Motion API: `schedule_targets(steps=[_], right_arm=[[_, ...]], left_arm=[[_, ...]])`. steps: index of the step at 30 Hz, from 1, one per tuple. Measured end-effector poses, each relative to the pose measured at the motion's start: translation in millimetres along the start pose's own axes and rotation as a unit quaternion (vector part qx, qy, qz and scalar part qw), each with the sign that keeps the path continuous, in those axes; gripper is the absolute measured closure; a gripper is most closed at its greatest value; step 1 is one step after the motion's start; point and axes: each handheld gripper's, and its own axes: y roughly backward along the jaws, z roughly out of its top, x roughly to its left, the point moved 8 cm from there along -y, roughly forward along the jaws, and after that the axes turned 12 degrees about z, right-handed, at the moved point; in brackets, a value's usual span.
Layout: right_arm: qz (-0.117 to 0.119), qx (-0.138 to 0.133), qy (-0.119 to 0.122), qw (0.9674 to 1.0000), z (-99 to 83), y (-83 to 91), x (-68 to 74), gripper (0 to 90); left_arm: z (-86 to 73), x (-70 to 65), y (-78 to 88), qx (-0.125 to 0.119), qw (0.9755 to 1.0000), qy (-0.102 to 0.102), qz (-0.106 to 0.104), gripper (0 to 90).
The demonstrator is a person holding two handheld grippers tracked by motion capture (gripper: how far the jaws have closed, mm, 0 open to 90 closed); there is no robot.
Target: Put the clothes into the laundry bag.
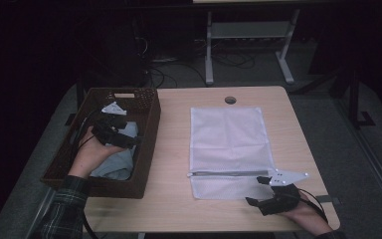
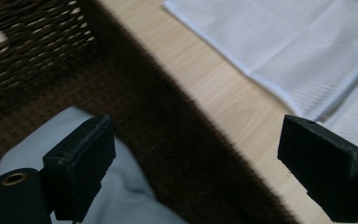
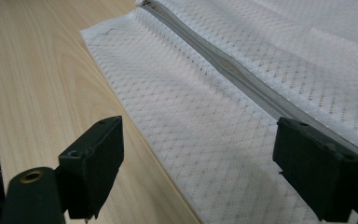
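Now we are hovering the left gripper (image 1: 128,130) — jaws spread, empty — over the pale garment (image 2: 121,186) in the basket (image 1: 149,107), aiming low into a fold, while the right gripper (image 1: 258,191) is waiting, released, by the mesh bag's (image 1: 229,139) zipper (image 3: 242,77).

The pale blue cloth (image 1: 122,160) lies partly hidden in the wicker basket (image 1: 149,144) behind the left hand (image 1: 92,152) — the right forearm is cut off at the bottom edge.
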Motion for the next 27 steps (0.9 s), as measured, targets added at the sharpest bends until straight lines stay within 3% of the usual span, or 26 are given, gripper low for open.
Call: schedule_targets(steps=[6,16,17,27], right_arm=[[0.003,0.000,0.001,1.0000,0.1,-0.3,1.4,15.9],[0.004,0.001,0.002,1.0000,-0.3,-0.5,1.5,15.9],[0.004,0.001,0.002,1.0000,-0.4,-0.6,1.7,15.9],[0.004,0.004,0.002,1.0000,-1.4,-0.8,1.8,15.9]], left_arm=[[-16.4,26.5,-7.7,0.024,0.9991,0.011,0.032,11.2],[-36.5,52.5,-23.6,0.049,0.9969,0.045,0.043,11.1],[-42.0,58.1,-29.1,0.060,0.9958,0.050,0.048,11.1],[-64.2,69.8,-56.7,0.109,0.9906,0.066,0.050,11.1]])
